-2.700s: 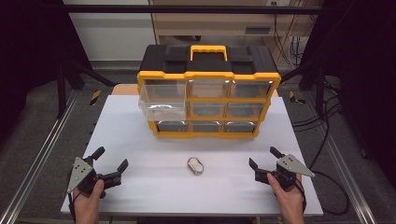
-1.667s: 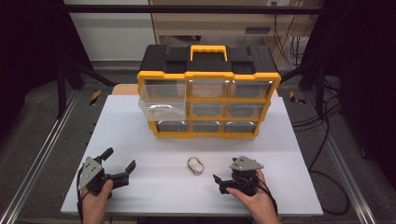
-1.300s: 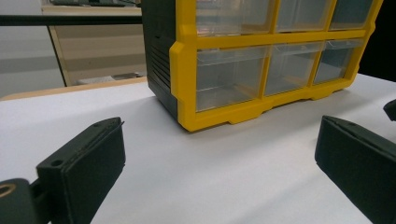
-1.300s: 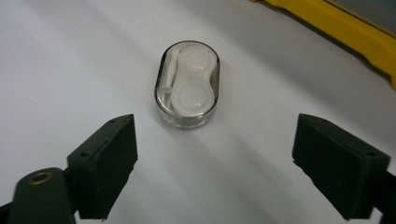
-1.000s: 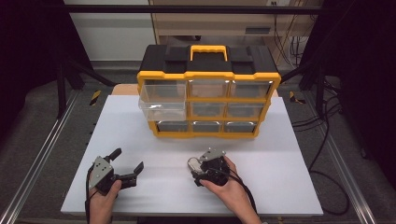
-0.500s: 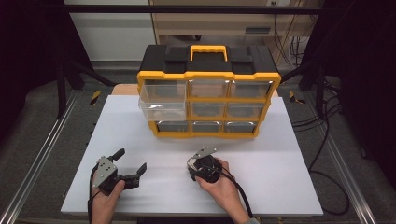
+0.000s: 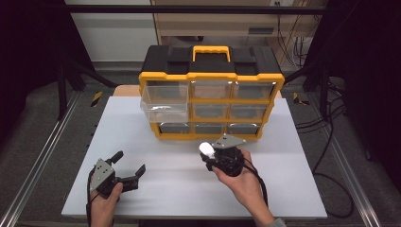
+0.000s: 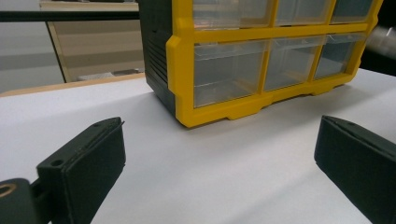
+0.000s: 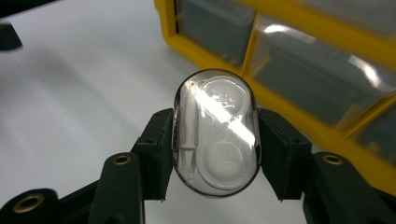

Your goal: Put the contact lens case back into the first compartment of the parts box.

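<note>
A small clear oval plastic case [image 9: 215, 133] sits upright between the black pads [image 9: 156, 144] of my right gripper, which is shut on its two long sides. In the high view that right gripper [image 7: 206, 153] holds the case [image 7: 205, 148] lifted off the white table [image 7: 293, 189], just in front of the bottom row of a yellow and black drawer organizer [image 7: 210, 75]. Its top left clear drawer [image 7: 163, 97] is pulled out. My left gripper [image 7: 129, 161] rests low near the table's front left, open with nothing in it. In the left gripper view its jaws [image 8: 219, 154] stand wide apart and face the organizer's corner [image 8: 182, 70].
The organizer stands at the back middle of the table, with a black lid and a yellow handle [image 7: 211, 49]. Metal rails [image 7: 42, 156] run along both table sides. Cables [image 7: 326, 156] lie on the floor at the right.
My right gripper came in from the right to the case on the table's middle, shut on it and lifted it up toward the organizer. The left gripper has barely shifted.
</note>
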Available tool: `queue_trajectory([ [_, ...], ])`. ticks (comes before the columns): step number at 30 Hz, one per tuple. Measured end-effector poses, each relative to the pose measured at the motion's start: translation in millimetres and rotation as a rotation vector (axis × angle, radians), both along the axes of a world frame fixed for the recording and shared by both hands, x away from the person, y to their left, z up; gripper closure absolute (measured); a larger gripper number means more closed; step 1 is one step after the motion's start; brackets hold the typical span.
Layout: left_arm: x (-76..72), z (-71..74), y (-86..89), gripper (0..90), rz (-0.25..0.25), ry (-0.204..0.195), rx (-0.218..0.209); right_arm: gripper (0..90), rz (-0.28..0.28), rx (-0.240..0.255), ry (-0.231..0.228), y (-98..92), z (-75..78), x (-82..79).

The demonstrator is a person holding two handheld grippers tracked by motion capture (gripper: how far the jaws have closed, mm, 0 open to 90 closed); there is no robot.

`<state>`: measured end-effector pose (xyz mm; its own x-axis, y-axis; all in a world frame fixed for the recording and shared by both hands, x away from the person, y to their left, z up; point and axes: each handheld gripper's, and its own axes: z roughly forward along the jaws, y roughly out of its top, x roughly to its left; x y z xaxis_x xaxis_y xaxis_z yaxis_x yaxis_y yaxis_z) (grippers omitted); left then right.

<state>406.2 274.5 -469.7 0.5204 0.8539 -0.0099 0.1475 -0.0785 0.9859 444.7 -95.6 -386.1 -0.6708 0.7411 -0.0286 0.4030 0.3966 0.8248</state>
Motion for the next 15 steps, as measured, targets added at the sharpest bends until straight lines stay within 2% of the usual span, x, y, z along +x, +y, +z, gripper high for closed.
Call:
queue_trajectory([
  [4,0.3,0.2,0.8,1.5,0.003,-0.001,-0.003,49.1,-0.005,0.044,-0.040,-10.5,31.8,0.0],
  [10,-0.3,1.5,2.8,1.6,0.013,-0.008,-0.007,49.1,-0.017,0.004,-0.134,-14.1,75.1,2.5],
  [15,-0.2,1.4,5.3,1.7,0.024,-0.009,-0.019,49.1,-0.016,0.010,-0.191,-11.3,105.5,2.5],
])
